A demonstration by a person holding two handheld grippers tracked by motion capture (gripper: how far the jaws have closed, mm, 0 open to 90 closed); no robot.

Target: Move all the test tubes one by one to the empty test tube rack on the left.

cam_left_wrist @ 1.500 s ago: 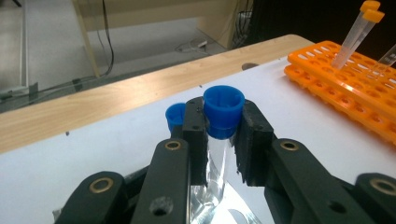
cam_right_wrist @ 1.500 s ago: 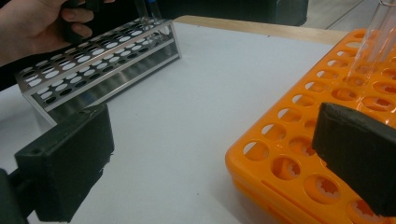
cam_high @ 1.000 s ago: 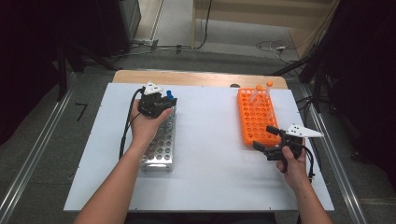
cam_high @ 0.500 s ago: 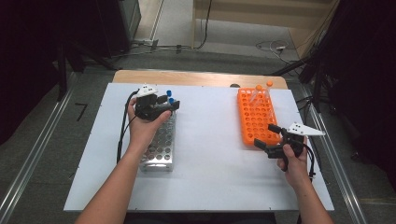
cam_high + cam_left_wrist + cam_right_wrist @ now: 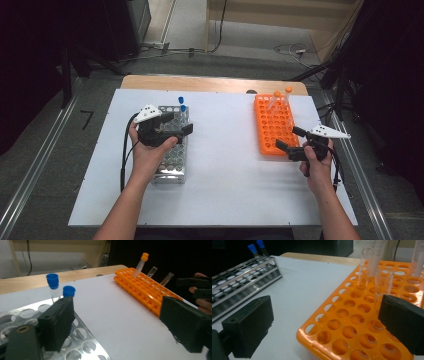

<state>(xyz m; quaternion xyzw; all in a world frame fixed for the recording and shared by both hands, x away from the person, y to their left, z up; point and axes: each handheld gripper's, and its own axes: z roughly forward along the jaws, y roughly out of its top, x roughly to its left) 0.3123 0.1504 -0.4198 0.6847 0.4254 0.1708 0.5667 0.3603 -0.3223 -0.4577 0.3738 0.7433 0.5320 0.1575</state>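
Left tongs [image 5: 176,122] have drawn back from the two blue-capped tubes [image 5: 182,103], now hovering over the steel rack [image 5: 172,165].

Both tubes stand upright in the rack's far corner, free of the jaws, which gape apart with nothing between them. Right tongs [image 5: 289,139], likewise spread and empty, wait at the near end of the orange rack [image 5: 270,131] on the white bench [image 5: 225,175], probably lined up to fetch one of its tubes [image 5: 366,267].

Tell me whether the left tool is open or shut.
Open: the left tool has its jaws wide apart with bare white table between them, gripping nothing.
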